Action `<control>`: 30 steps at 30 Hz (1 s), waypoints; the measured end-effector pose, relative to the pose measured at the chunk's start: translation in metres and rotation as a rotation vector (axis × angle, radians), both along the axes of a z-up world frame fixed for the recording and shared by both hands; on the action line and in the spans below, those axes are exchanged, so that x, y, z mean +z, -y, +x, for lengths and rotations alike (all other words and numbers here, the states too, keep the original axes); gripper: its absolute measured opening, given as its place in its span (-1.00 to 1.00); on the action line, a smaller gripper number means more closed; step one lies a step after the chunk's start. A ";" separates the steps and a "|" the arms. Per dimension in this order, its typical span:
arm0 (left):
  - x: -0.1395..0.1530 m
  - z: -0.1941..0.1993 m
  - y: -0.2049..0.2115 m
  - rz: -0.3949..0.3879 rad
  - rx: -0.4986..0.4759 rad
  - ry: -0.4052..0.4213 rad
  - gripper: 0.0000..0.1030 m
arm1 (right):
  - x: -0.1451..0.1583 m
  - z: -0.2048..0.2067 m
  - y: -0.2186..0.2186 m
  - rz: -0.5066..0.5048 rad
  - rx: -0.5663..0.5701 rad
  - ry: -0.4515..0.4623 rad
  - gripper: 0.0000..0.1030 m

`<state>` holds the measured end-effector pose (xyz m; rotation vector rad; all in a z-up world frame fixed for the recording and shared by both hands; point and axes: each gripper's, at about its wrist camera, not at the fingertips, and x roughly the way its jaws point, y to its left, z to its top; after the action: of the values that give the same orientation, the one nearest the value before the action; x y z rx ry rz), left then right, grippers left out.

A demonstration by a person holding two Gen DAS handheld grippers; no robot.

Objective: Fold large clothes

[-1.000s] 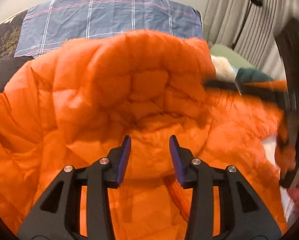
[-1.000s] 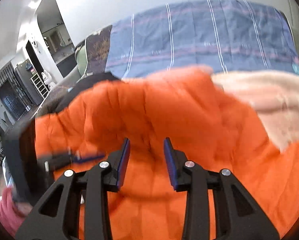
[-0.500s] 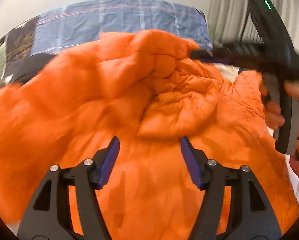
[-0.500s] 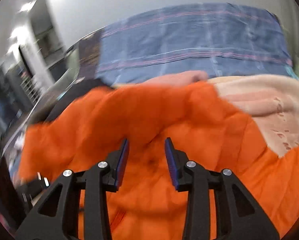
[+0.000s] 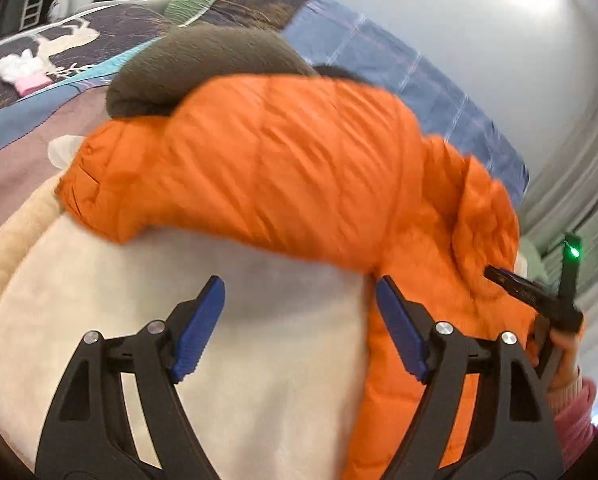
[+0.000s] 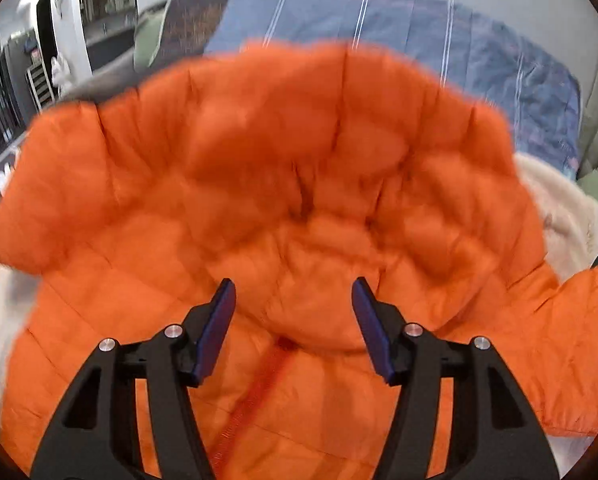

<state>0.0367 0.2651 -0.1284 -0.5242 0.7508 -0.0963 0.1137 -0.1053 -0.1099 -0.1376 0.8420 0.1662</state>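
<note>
1. The orange puffer jacket (image 5: 299, 168) lies spread on a bed, resting on a cream fleece blanket (image 5: 259, 360); its hood (image 6: 299, 168) bulges up in the right wrist view, and a zipper (image 6: 255, 392) runs down below it.
2. One sleeve (image 5: 203, 160) stretches out to the left in the left wrist view, its cuff resting over the edge of the cream blanket.
3. The left gripper (image 5: 299, 312) hangs above the cream blanket with its jaws spread wide and nothing between them; its right finger is just beside the jacket's edge.
4. The right gripper (image 6: 293, 312) hovers over the jacket just below the hood, jaws spread apart and holding nothing. In the left wrist view it shows at the far right edge, held in a hand (image 5: 565, 356) with a pink cuff, a green light glowing on it.
5. A brown cushion (image 5: 203, 64) sits behind the sleeve, touching the jacket's top edge.
6. A blue plaid cover (image 6: 419, 40) lies past the hood, against the pale wall.
7. A dark blanket with a white deer print (image 5: 67, 44) covers the far left of the bed, with a small white and pink cloth (image 5: 23, 72) on it.
</note>
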 end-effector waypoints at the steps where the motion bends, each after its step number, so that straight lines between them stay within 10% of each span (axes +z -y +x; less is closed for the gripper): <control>1: -0.001 0.004 -0.007 -0.031 0.013 0.009 0.61 | 0.012 0.002 -0.002 0.023 -0.010 0.028 0.22; 9: -0.017 0.023 -0.038 -0.166 0.169 0.002 0.57 | 0.001 0.086 0.002 0.106 -0.167 -0.019 0.42; 11: -0.016 0.026 -0.044 -0.199 0.196 0.017 0.10 | -0.030 0.118 0.012 0.072 -0.200 -0.143 0.44; 14: -0.008 0.025 -0.048 -0.211 0.188 0.059 -0.58 | -0.028 0.108 0.015 0.123 -0.202 -0.098 0.45; 21: 0.072 0.007 -0.011 0.037 0.193 0.297 -0.86 | 0.025 0.036 0.038 0.204 -0.062 -0.033 0.45; 30: 0.160 0.013 0.165 0.434 -0.215 0.516 -0.87 | 0.058 -0.052 0.106 0.264 -0.076 0.052 0.45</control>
<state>0.0495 0.1002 0.0314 0.0062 0.3015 -0.2508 0.0619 -0.2109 -0.0523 0.1369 0.7650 0.2003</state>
